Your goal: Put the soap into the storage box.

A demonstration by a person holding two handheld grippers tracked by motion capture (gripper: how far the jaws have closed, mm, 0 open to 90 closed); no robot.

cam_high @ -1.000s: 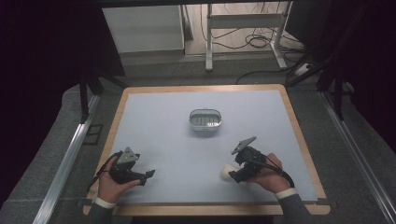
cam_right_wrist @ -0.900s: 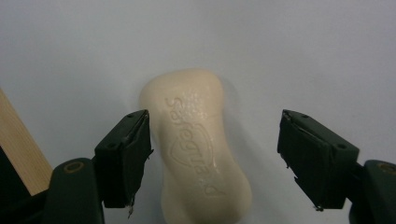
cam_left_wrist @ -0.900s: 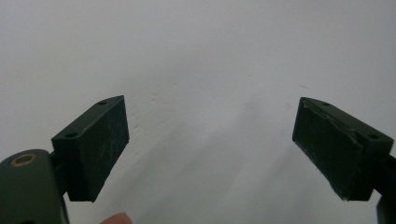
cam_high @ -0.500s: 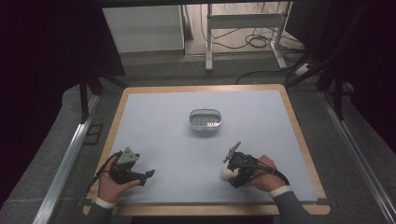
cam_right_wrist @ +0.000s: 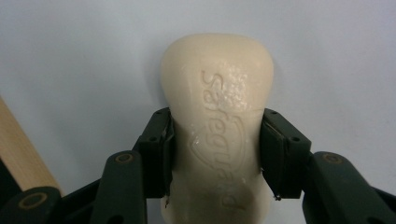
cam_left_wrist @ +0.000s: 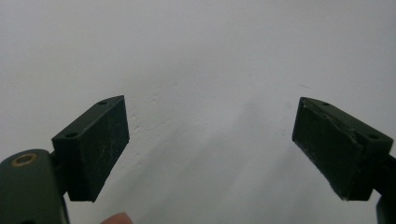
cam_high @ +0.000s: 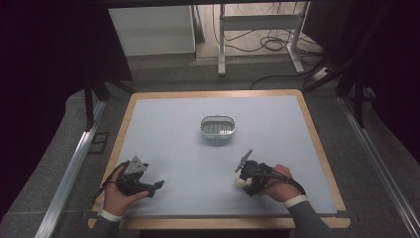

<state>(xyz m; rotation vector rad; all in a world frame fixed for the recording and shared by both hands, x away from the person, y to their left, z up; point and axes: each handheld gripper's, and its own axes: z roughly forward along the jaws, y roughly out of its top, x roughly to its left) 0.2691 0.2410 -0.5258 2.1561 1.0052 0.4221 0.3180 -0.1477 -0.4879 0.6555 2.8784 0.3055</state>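
Right tongs (cam_right_wrist: 215,154) tipped from their raised tilt down toward the desk (cam_high: 198,148), drawn slightly nearer the person, jaws just closed from wide apart, pads now pressed on both sides of the cream soap bar (cam_right_wrist: 219,126) between them

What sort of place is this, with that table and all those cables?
Probably a lab or workshop bench set up for recording handling tasks. A person works hand-held tongs on a blue-topped table with a soap bar and small dish, cables trailing on the floor behind.
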